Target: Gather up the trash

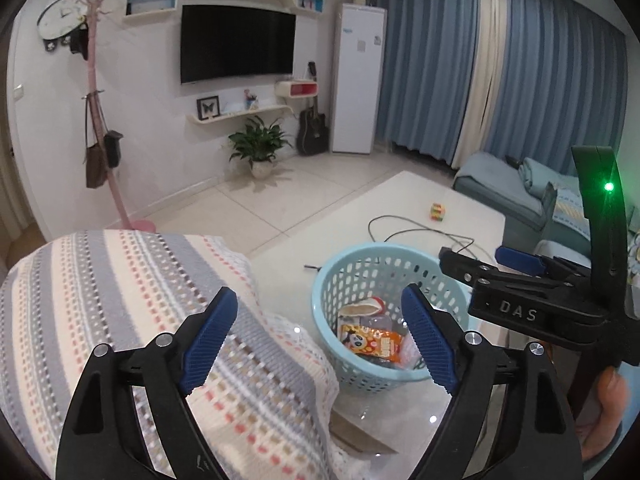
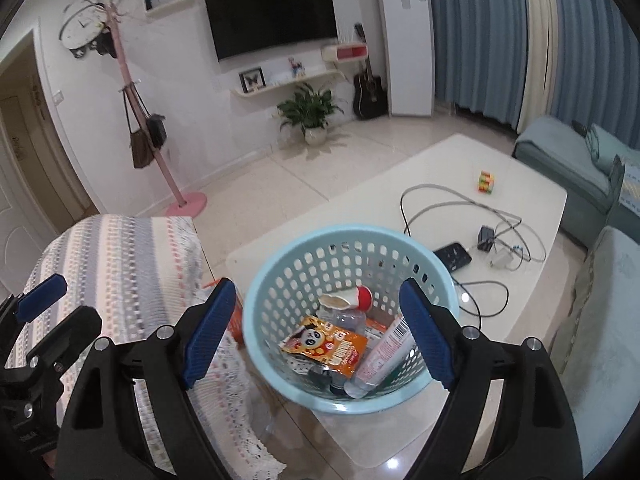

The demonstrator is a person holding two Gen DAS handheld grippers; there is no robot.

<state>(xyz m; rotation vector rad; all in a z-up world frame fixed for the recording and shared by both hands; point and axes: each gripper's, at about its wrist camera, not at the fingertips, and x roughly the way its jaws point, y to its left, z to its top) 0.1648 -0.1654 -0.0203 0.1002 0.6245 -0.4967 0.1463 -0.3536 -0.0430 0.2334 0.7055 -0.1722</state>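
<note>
A light blue perforated basket [image 2: 344,236] stands at the near corner of a white table [image 2: 460,164]. Inside lie an orange panda snack packet [image 2: 328,346], a white tube [image 2: 384,354], a crushed red-and-white paper cup [image 2: 348,299] and a clear bottle [image 2: 352,320]. My right gripper [image 2: 318,286] hovers over the basket, open with nothing between its blue pads. My left gripper [image 1: 318,296] hangs left of the basket [image 1: 360,376], above a striped cloth, also open and empty. Each gripper shows in the other's view: right gripper [image 1: 472,254], left gripper [image 2: 76,300]. Something orange [image 2: 239,322] lies partly hidden beside the basket.
A striped knitted cover [image 1: 132,304] drapes a seat left of the table. On the table lie a grey cable [image 2: 452,200], a black power strip [image 2: 454,256], a charger [image 2: 486,238] and a coloured cube [image 2: 486,182]. A teal sofa [image 2: 568,160] borders the right side.
</note>
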